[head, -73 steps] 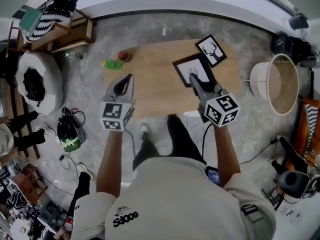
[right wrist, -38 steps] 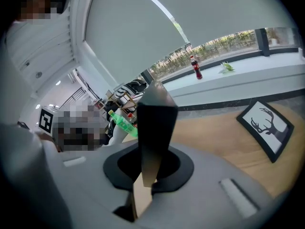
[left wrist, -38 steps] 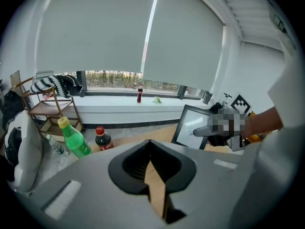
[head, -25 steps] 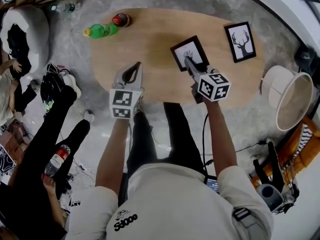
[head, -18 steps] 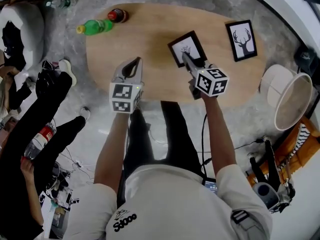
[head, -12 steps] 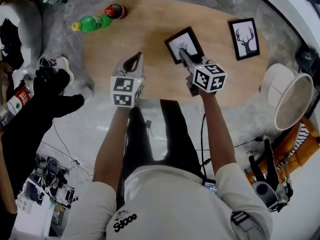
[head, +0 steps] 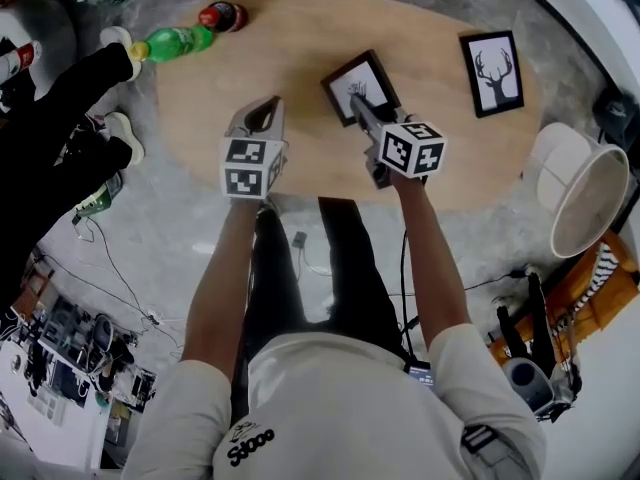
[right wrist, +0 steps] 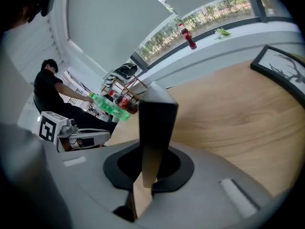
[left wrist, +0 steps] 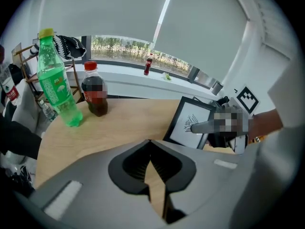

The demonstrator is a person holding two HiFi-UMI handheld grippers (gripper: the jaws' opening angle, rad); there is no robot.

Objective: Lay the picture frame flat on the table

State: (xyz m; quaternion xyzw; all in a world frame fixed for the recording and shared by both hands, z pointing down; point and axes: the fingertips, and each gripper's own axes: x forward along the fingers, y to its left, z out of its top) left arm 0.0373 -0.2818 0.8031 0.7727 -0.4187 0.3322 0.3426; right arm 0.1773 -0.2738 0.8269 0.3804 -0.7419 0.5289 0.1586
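Black-edged and tilted, the picture frame (head: 358,86) sits over the middle of the wooden desk (head: 270,48), its near edge clenched in your right tongs (head: 358,108). Your left tongs (head: 268,111) hang pressed together and empty just left of it. A deer print (head: 491,71) lies flat at the right, and a green bottle (head: 172,42) and a cola bottle (head: 220,15) stand far left.

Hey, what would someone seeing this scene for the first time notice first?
First, the right claw, shut on a black picture frame that it holds tilted over the middle of the oval wooden table. Next, a second frame with a deer drawing lies flat at the table's right end. A green bottle stands beside a cola bottle at its far left.
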